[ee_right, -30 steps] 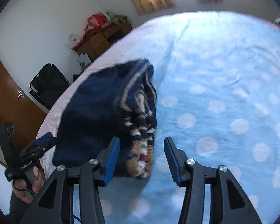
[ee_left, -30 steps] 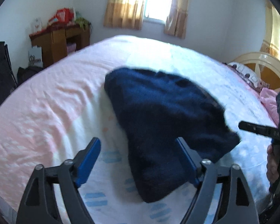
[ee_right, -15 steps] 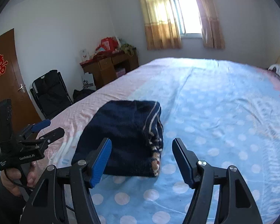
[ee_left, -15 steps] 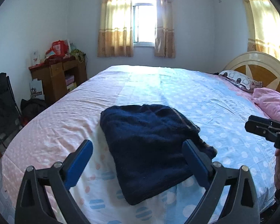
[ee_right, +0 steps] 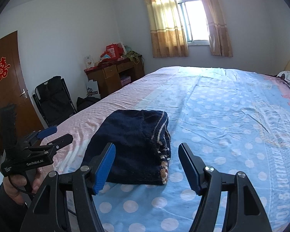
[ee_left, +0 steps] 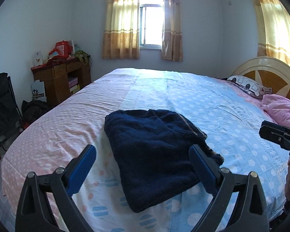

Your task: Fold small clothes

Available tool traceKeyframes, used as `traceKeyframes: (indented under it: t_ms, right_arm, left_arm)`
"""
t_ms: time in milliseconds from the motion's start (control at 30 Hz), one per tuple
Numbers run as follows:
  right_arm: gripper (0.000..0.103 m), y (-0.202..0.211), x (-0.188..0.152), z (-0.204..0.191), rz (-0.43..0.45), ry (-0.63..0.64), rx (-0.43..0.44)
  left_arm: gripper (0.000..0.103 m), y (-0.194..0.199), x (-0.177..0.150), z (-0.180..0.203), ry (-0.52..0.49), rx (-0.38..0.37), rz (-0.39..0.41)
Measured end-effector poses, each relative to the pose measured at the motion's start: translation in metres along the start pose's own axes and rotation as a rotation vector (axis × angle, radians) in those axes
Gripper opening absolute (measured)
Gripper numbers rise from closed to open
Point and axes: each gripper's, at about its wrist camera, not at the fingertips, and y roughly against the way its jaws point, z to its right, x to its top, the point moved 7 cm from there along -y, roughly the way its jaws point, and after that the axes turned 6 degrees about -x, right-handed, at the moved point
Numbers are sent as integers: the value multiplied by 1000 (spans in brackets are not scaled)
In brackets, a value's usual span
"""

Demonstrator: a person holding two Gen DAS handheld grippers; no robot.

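Observation:
A dark navy knitted garment lies folded into a compact rectangle on the bed. It also shows in the right wrist view, with a patterned tan and white edge on its right side. My left gripper is open and empty, held back above the near side of the garment. My right gripper is open and empty, held back above the garment's near right corner. Each gripper shows at the edge of the other's view.
The bed sheet is pink on the left and blue with white dots on the right. A pink pillow and headboard are at far right. A wooden desk, a black folding chair and a door stand to the left.
Both grippers have pulled back and up from the garment and tilted level, so the room now shows. The garment lies still, folded.

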Motion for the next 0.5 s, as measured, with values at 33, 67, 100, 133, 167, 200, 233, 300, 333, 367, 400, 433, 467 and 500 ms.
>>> traceKeyframes:
  t_ms: [33, 67, 100, 133, 167, 200, 233, 300, 333, 367, 400, 433, 467, 500]
  right_arm:
    - [69, -1, 0, 1, -1, 0, -1]
    - [69, -1, 0, 1, -1, 0, -1]
    - [69, -1, 0, 1, 0, 0, 0]
    - [69, -1, 0, 1, 0, -1, -1]
    - [69, -1, 0, 1, -1, 0, -1]
    - [69, -1, 0, 1, -2, 1, 0]
    - [69, -1, -1, 0, -2, 1, 0]
    - [69, -1, -1, 0, -2, 2, -1]
    - [69, -1, -1, 0, -2, 4, -1]
    - [69, -1, -1, 0, -1, 4, -1]
    - [69, -1, -1, 1, -1, 4, -1]
    - [69, -1, -1, 0, -1, 5, -1]
    - [69, -1, -2, 1, -2, 6, -1]
    - [69, -1, -2, 0, -2, 5, -2]
  left_arm:
    - [99, 0, 0, 0, 0, -1, 0]
    - [99, 0, 0, 0, 0, -2, -1]
    - [99, 0, 0, 0, -1, -2, 0]
    - [99, 0, 0, 0, -1, -1, 1]
    - [99, 0, 0, 0, -1, 0, 0]
    - [99, 0, 0, 0, -1, -1, -1]
    - [99, 0, 0, 0, -1, -1, -1]
    - [99, 0, 0, 0, 0, 0, -1]
    - [99, 0, 0, 0, 0, 0, -2]
    - [99, -1, 0, 0, 1, 0, -3]
    - [99, -1, 0, 0, 3, 0, -3]
    - [99, -1, 0, 0, 2, 0, -3]
    - [99, -1, 0, 0, 0, 1, -3]
    - [99, -1, 0, -1, 0, 1, -3]
